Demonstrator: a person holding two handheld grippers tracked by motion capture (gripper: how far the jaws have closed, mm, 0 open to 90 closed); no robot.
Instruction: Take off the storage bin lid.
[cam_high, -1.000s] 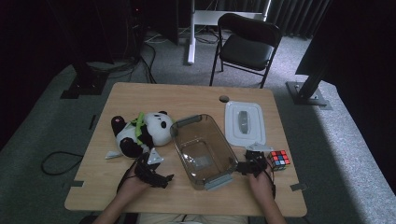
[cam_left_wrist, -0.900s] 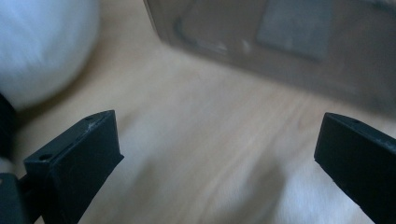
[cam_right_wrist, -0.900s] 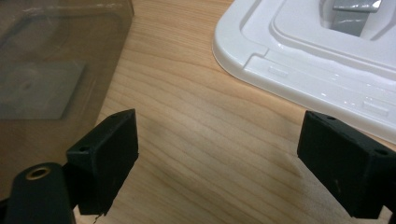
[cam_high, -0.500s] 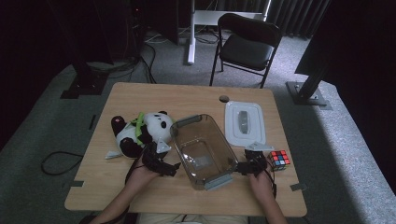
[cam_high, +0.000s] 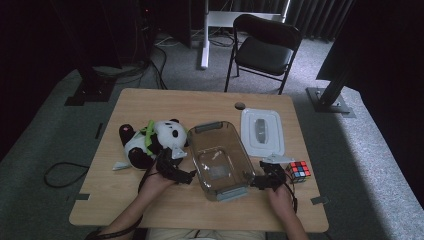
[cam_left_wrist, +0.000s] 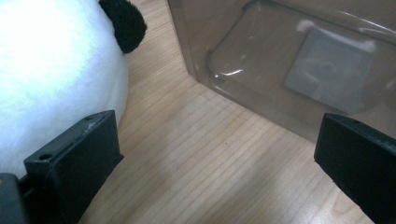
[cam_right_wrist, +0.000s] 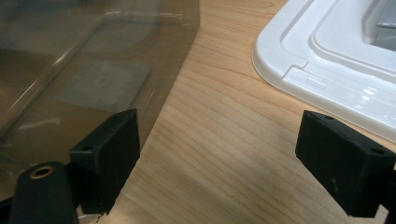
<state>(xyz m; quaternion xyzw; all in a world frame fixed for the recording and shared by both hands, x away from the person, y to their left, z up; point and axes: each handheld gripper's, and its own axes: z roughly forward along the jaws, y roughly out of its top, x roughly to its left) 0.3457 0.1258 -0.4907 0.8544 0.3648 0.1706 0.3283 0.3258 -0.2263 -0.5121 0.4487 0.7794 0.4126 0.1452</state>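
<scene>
Reaching toward plush panda (cam_high: 150, 141) at table's (cam_high: 150, 205) left, beside clear bin (cam_high: 218, 160), left gripper (cam_high: 175, 169) stood wide open w/ nothing held; right gripper (cam_high: 264, 179) — likewise agape. Panda judged soft, light, compressible — grip body mid-section, approx. at torso.

Colourful Rubik's cube (cam_high: 298, 170) near right on the light wooden table (cam_high: 200, 105); black folding chair (cam_high: 265, 47) beyond the far edge; black cable (cam_high: 60, 172) on floor left.

High view: overhead, facing 12 o'clock. Gripper views: close, low; both share the clear tub (cam_high: 218, 159) (cam_left_wrist: 299, 60) (cam_right_wrist: 88, 65).
</scene>
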